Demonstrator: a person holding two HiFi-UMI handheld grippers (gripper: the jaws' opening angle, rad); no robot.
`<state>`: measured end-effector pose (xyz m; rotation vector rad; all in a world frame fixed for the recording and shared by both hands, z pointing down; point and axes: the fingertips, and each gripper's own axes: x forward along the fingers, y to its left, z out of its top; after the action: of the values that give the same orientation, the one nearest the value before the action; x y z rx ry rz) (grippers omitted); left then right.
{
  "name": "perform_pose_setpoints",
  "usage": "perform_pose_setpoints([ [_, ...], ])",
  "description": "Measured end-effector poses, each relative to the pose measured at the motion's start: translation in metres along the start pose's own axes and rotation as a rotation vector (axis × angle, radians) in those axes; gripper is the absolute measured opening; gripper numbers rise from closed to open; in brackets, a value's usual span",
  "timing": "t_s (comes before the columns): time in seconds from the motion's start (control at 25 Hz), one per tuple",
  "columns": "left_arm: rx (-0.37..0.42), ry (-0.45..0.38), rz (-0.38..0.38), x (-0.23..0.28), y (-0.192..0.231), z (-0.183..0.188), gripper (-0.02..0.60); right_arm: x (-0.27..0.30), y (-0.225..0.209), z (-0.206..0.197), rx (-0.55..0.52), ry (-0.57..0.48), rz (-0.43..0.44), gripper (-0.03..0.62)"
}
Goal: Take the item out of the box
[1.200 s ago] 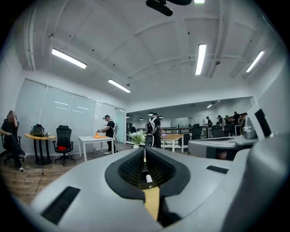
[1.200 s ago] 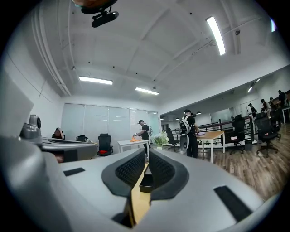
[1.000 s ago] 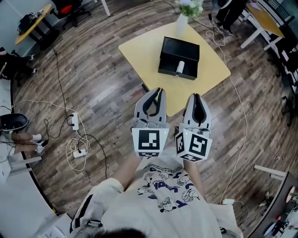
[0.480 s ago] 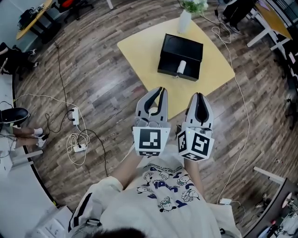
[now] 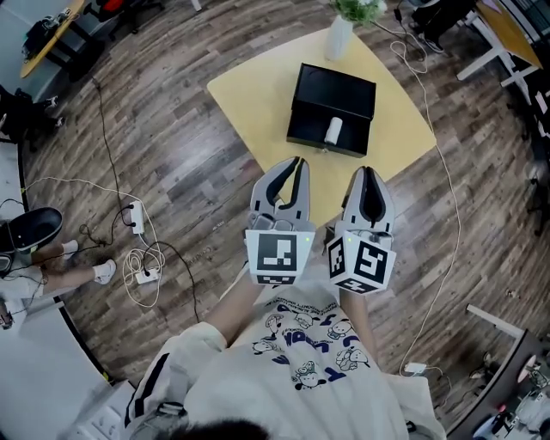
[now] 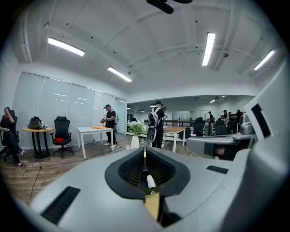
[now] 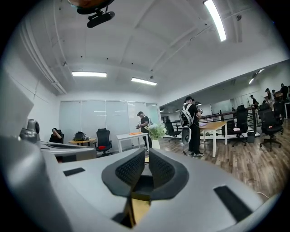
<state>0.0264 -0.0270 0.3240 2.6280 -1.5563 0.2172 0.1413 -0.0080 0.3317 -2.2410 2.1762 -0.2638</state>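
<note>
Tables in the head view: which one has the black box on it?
The square yellow table right in front of the person. It alone carries the black box, with a white vase at its far corner; the desks at the room's edges do not.

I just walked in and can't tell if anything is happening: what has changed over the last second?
Almost nothing. The head view drifted a little, so the yellow table sits slightly differently in the picture. Nothing was grabbed or let go. The left gripper and right gripper are still shut and empty, side by side near the table's edge, and the white roll still lies in the black box.
</note>
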Motion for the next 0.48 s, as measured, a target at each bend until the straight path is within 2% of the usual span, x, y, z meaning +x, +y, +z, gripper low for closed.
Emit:
perform_pose_setpoints([
  [0.48,-0.006,0.034,-0.028,0.068,0.030,0.003,0.026,0.070,-0.005,-0.002,0.006,0.038,-0.024,0.046],
])
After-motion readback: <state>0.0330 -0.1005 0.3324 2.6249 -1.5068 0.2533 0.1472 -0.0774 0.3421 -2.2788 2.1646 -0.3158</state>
